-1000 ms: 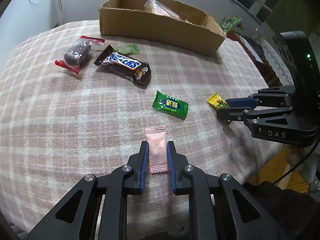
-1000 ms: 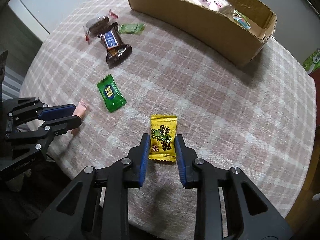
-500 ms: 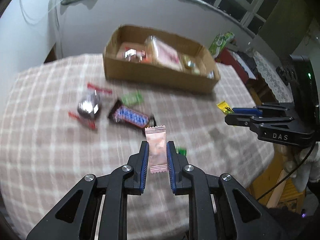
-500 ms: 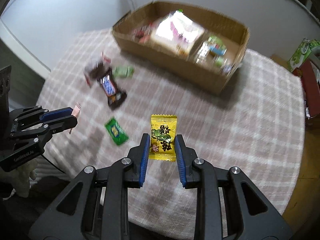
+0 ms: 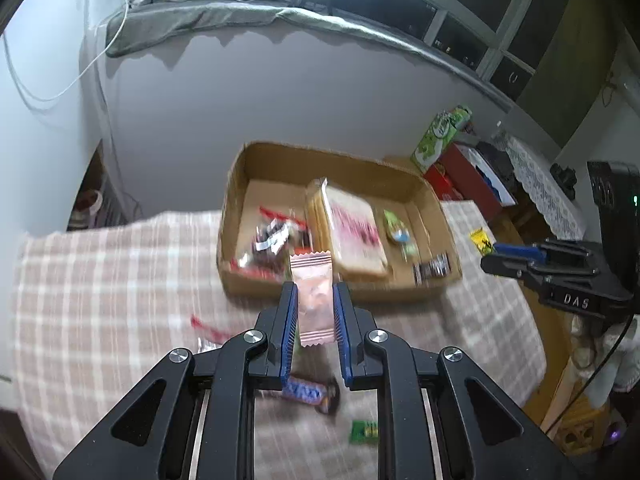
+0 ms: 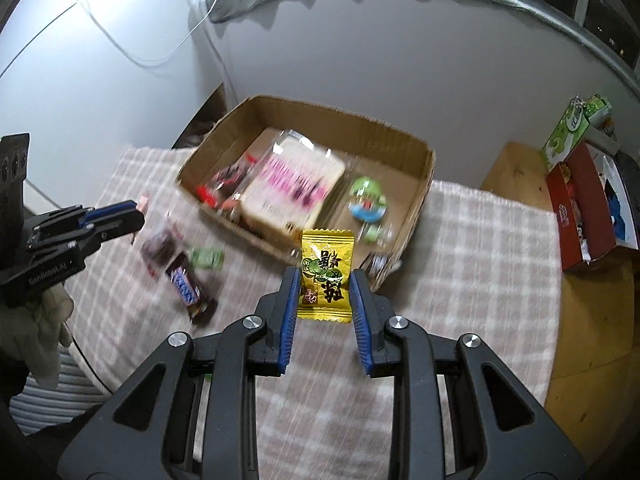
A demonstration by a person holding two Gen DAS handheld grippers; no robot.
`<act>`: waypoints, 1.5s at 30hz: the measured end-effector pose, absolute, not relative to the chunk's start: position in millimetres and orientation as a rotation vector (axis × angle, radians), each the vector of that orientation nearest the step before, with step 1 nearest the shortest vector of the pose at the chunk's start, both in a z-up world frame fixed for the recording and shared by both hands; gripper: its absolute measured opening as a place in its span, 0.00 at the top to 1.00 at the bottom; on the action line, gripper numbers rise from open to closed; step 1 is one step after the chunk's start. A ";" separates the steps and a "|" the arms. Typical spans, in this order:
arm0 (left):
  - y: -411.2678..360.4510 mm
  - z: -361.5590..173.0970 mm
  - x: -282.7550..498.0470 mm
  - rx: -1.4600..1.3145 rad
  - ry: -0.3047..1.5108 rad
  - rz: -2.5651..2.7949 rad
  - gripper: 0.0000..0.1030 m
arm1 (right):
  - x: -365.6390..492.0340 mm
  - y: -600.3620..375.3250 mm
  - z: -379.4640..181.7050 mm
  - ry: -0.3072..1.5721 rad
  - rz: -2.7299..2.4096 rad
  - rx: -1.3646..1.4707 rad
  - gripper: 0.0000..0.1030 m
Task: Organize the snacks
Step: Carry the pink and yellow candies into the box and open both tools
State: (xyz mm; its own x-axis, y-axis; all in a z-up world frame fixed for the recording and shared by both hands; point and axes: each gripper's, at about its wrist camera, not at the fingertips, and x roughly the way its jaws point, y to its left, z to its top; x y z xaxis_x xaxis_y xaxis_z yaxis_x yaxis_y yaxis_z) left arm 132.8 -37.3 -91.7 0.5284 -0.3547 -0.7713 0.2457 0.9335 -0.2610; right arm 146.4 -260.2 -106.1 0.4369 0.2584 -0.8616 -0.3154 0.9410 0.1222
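The left gripper [image 5: 316, 306] is clamping a pink sweet [image 5: 314, 296]; the right gripper [image 6: 325, 286] is clamping a yellow sweet [image 6: 326, 276], both hovering before the box [image 6: 416, 168].

Lived-in home room, not a lab or shop — the surface [image 6: 472, 240] wears a pink-and-white checked cloth, domestic style. Behind it, plain white wall [image 5: 280, 96] with a loose white cable [image 5: 80, 76] trailing down at 10 o'clock. Above, a window sill draped in a grey cloth [image 5: 192, 20], dark window panes [image 5: 472, 4] at 1 o'clock — night outside, indoor light. At 3 o'clock, household clutter: a green carton [image 6: 568, 128], an open red box [image 6: 580, 208], a lace-edged cloth [image 5: 548, 196] over furniture. Reused cardboard box [image 6: 416, 152] on the surface holds packaged snacks. Wooden floor [image 6: 592, 344] shows at 4 o'clock.
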 end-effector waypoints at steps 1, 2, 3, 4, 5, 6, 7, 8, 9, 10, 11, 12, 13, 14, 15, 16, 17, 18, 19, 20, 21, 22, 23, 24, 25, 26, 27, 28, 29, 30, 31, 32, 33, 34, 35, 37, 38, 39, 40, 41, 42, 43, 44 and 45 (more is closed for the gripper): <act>-36.9 -91.4 141.6 -0.120 0.947 -0.353 0.84 | 153.0 -260.1 -106.2 1.062 0.351 -0.059 0.74; -37.6 -90.9 147.0 -0.116 0.944 -0.349 0.84 | 158.6 -260.2 -107.1 1.062 0.345 -0.057 0.74; -37.9 -91.1 153.1 -0.112 0.943 -0.347 0.84 | 164.2 -259.7 -108.0 1.064 0.343 -0.055 0.74; -38.6 -91.7 160.2 -0.107 0.944 -0.346 0.84 | 170.1 -259.3 -109.4 1.065 0.339 -0.056 0.74; -39.2 -92.3 167.1 -0.103 0.944 -0.345 0.84 | 174.7 -258.9 -111.5 1.067 0.334 -0.059 0.74; -40.8 -94.1 173.8 -0.100 0.948 -0.344 0.84 | 180.8 -258.1 -113.9 1.074 0.332 -0.061 0.74; -42.3 -95.8 178.3 -0.100 0.954 -0.348 0.84 | 183.7 -258.1 -116.1 1.078 0.328 -0.062 0.74; -44.0 -98.0 182.8 -0.098 0.959 -0.347 0.84 | 187.4 -257.9 -118.2 1.084 0.323 -0.062 0.74; -45.5 -100.4 186.8 -0.095 0.963 -0.346 0.84 | 188.8 -257.8 -120.3 1.088 0.322 -0.061 0.74; -48.1 -103.1 191.2 -0.089 0.971 -0.349 0.84 | 190.9 -257.7 -122.1 1.091 0.320 -0.061 0.74; -49.6 -105.0 194.0 -0.084 0.974 -0.350 0.84 | 192.8 -257.9 -124.6 1.093 0.314 -0.062 0.74; -51.7 -106.7 196.0 -0.078 0.976 -0.351 0.84 | 195.1 -258.1 -126.8 1.097 0.311 -0.062 0.74; -53.9 -108.9 198.0 -0.073 0.981 -0.353 0.84 | 197.3 -258.5 -129.4 1.103 0.309 -0.060 0.74; -55.6 -110.8 199.6 -0.070 0.987 -0.355 0.84 | 199.3 -259.1 -131.4 1.107 0.307 -0.058 0.74; -57.2 -112.7 201.1 -0.069 0.991 -0.355 0.84 | 201.0 -259.7 -133.6 1.111 0.304 -0.057 0.74; -58.2 -113.8 202.5 -0.069 0.995 -0.355 0.84 | 202.6 -260.1 -135.4 1.115 0.305 -0.055 0.74; -59.3 -115.4 203.4 -0.071 0.999 -0.354 0.84 | 204.0 -260.3 -136.3 1.117 0.305 -0.056 0.74; -60.1 -116.5 203.9 -0.072 1.002 -0.353 0.84 | 205.2 -260.2 -137.2 1.118 0.303 -0.058 0.74; -60.5 -117.5 205.2 -0.075 1.006 -0.351 0.84 | 206.1 -260.0 -138.0 1.119 0.301 -0.062 0.74; -60.6 -118.4 206.6 -0.078 1.010 -0.353 0.83 | 206.9 -259.7 -138.7 1.120 0.302 -0.064 0.74; -61.0 -118.8 207.7 -0.081 1.015 -0.357 0.83 | 207.3 -259.4 -139.4 1.121 0.303 -0.065 0.74; -61.3 -119.2 208.5 -0.081 1.018 -0.360 0.83 | 207.7 -258.8 -140.1 1.121 0.304 -0.067 0.74; -62.0 -119.7 209.6 -0.078 1.026 -0.358 0.79 | 207.9 -258.4 -140.0 1.118 0.306 -0.069 0.74; -62.2 -119.9 211.1 -0.076 1.033 -0.355 0.73 | 208.2 -257.4 -140.5 1.119 0.305 -0.076 0.74; -62.4 -119.3 212.1 -0.075 1.032 -0.351 0.71 | 208.3 -256.2 -141.0 1.120 0.305 -0.084 0.73; -62.5 -118.9 212.5 -0.076 1.030 -0.349 0.70 | 208.4 -255.2 -141.2 1.120 0.309 -0.085 0.65; -62.5 -118.9 213.1 -0.077 1.034 -0.348 0.66 | 208.4 -254.0 -140.6 1.115 0.311 -0.087 0.48; -62.6 -118.9 213.3 -0.076 1.037 -0.343 0.64 | 208.0 -253.3 -139.8 1.108 0.310 -0.091 0.39; -62.3 -119.1 212.9 -0.076 1.037 -0.339 0.61 | 207.4 -252.7 -138.3 1.097 0.308 -0.095 0.31; -61.6 -118.8 212.3 -0.075 1.036 -0.338 0.61 | 206.9 -252.0 -137.1 1.091 0.309 -0.095 0.30; -61.0 -118.3 211.5 -0.076 1.034 -0.338 0.61 | 206.6 -251.6 -136.1 1.091 0.312 -0.092 0.30; -60.3 -117.6 210.8 -0.074 1.033 -0.338 0.61 | 206.1 -251.3 -135.4 1.091 0.316 -0.090 0.29; -59.2 -117.3 210.4 -0.074 1.031 -0.336 0.61 | 205.4 -251.0 -135.0 1.091 0.317 -0.092 0.29; -57.1 -115.8 209.2 -0.074 1.026 -0.335 0.61 | 203.9 -250.2 -134.3 1.088 0.316 -0.098 0.29; -55.9 -114.6 208.2 -0.074 1.024 -0.335 0.61 | 203.3 -250.1 -133.8 1.086 0.317 -0.100 0.29; -52.4 -111.9 205.9 -0.077 1.017 -0.331 0.61 | 201.3 -250.2 -132.5 1.082 0.316 -0.099 0.29; -50.2 -110.4 204.6 -0.079 1.014 -0.331 0.61 | 200.2 -250.7 -132.1 1.081 0.317 -0.095 0.29; -47.7 -109.2 203.4 -0.081 1.012 -0.330 0.61 | 199.6 -251.1 -131.1 1.081 0.320 -0.091 0.29; -44.7 -107.3 201.4 -0.084 1.008 -0.327 0.61 | 198.2 -251.1 -130.2 1.080 0.323 -0.088 0.29; -40.9 -105.2 198.9 -0.089 1.005 -0.327 0.61 | 196.3 -250.9 -128.9 1.077 0.326 -0.087 0.29; -37.8 -103.7 196.4 -0.092 1.002 -0.325 0.61 | 194.0 -250.7 -127.3 1.074 0.330 -0.086 0.29; -33.2 -101.5 192.8 -0.098 0.999 -0.322 0.61 | 191.1 -249.9 -125.3 1.069 0.335 -0.087 0.29; -30.0 -99.9 189.5 -0.102 0.996 -0.320 0.61 | 187.2 -248.7 -123.2 1.063 0.341 -0.090 0.29; -26.0 -98.2 185.4 -0.107 0.991 -0.316 0.61 | 183.0 -247.0 -121.4 1.059 0.350 -0.096 0.29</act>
State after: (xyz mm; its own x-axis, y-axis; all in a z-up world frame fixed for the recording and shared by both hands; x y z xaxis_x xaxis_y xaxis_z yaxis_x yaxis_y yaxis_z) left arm 185.4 -26.0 -98.2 0.5067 -0.3095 -0.8047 0.2132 0.9493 -0.2309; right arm 183.0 -247.0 -121.4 0.4403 0.2354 -0.8665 -0.3267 0.9409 0.0896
